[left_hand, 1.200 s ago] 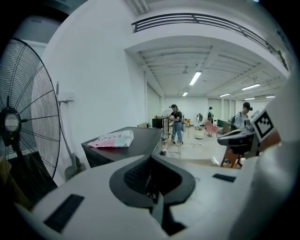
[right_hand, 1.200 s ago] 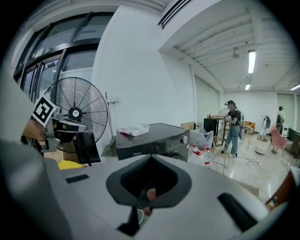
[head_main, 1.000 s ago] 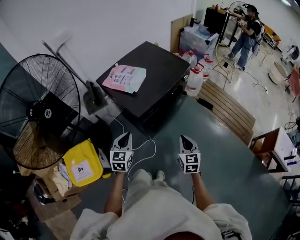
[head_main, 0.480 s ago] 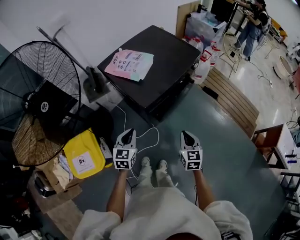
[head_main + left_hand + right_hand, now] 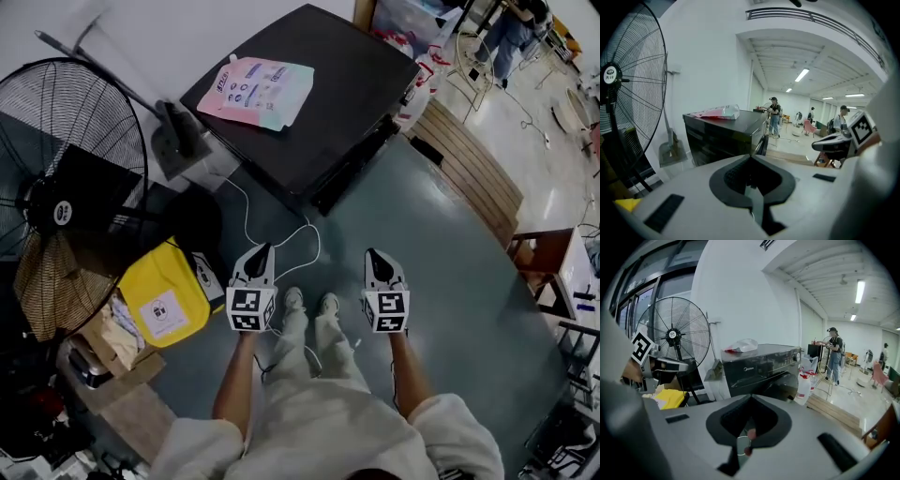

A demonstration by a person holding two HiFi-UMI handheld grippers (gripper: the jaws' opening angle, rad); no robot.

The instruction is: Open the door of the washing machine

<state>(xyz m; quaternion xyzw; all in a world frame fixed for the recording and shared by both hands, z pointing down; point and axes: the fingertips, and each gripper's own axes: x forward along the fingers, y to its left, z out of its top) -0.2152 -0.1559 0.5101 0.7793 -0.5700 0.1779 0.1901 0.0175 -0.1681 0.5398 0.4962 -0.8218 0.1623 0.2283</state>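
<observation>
Head view: the black, box-shaped washing machine (image 5: 323,94) stands on the grey-green floor (image 5: 441,253) ahead of the person, a pink plastic pouch (image 5: 255,89) lying on its lid; the left gripper (image 5: 261,253) and right gripper (image 5: 375,259) are held side by side above the person's shoes, well apart from the machine; a yellow bag (image 5: 164,305) and a black standing fan (image 5: 66,187) are at the left.

Left gripper view: the jaws are pressed together with nothing between them; the machine's side and the pouch lie beyond.

Right gripper view: the jaws are likewise closed and empty; the machine's dark front faces them from a distance.
</observation>
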